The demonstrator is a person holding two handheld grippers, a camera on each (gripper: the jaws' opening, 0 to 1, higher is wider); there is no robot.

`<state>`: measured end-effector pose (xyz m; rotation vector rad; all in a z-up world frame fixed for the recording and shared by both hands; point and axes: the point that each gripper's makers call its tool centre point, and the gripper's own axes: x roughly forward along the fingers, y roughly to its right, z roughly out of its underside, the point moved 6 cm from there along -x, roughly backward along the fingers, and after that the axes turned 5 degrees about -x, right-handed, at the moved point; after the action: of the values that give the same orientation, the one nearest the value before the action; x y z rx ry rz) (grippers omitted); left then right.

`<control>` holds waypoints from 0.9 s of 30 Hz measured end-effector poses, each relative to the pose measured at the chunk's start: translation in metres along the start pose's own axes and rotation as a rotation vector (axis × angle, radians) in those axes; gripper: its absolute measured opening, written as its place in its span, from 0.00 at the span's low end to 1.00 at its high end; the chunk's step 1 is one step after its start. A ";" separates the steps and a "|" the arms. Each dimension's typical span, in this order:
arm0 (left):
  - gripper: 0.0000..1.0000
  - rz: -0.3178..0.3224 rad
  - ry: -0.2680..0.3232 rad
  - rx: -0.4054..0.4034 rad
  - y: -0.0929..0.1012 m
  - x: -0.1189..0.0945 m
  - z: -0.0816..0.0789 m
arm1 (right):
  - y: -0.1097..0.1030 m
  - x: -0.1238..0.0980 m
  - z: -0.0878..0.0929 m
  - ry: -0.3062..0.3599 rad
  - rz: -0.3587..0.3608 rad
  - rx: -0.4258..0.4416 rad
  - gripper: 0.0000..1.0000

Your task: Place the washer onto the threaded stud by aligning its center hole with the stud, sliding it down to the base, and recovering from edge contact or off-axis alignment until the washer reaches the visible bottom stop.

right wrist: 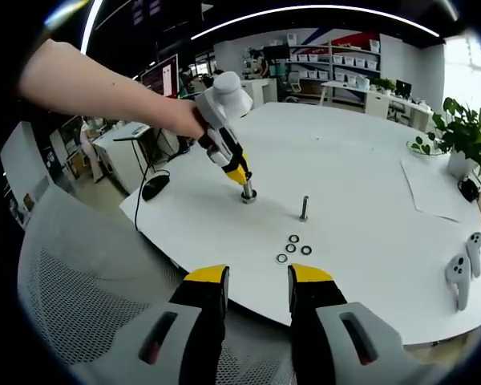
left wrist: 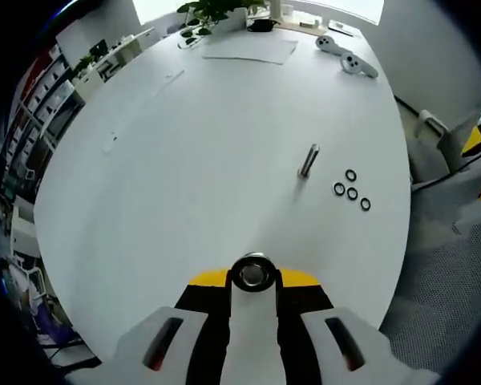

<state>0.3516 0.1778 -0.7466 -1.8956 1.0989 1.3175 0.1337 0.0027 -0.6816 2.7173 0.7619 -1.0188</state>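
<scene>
- The white desk [right wrist: 369,200] carries everything; in the right gripper view its near edge curves above a mesh chair [right wrist: 72,297].
- A person's arm [right wrist: 96,84] reaches in from the left of the right gripper view, the hand wrapped around the left tongs [right wrist: 248,192], which point down at the desk.
- The left tongs are closed on a short metal sleeve [left wrist: 252,273]; in the left gripper view its round open end sits between the yellow tips. In the right gripper view its lower end touches or nearly touches the desk; I cannot tell which.
- The right tongs [right wrist: 257,277] hang over the desk's near edge, jaws apart with nothing between them.
- A plant [right wrist: 465,132] stands at the far right side, and paper [left wrist: 250,48] lies beside it.
- Two white controllers [right wrist: 461,277] lie near the right edge.
- The stud [left wrist: 308,160] stands upright on the desk, bare, to the right of the sleeve in the right gripper view.
- Four black washers [left wrist: 351,189] lie flat in a loose cluster just beside the stud, toward the right tongs, none on it.
</scene>
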 end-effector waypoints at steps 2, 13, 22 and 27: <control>0.19 0.007 -0.014 0.005 0.000 0.000 -0.001 | 0.000 0.000 0.000 0.001 0.001 0.000 0.32; 0.19 0.008 -0.102 0.054 0.001 0.007 -0.004 | 0.001 -0.001 0.000 0.006 0.006 0.008 0.32; 0.19 0.000 -0.132 0.077 0.003 0.022 -0.003 | 0.001 -0.001 0.000 0.005 0.004 0.003 0.32; 0.19 0.000 -0.153 0.076 0.001 0.032 0.001 | 0.002 -0.001 0.000 0.007 0.010 0.009 0.32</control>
<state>0.3557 0.1684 -0.7774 -1.7095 1.0559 1.3764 0.1339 0.0009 -0.6809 2.7311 0.7459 -1.0141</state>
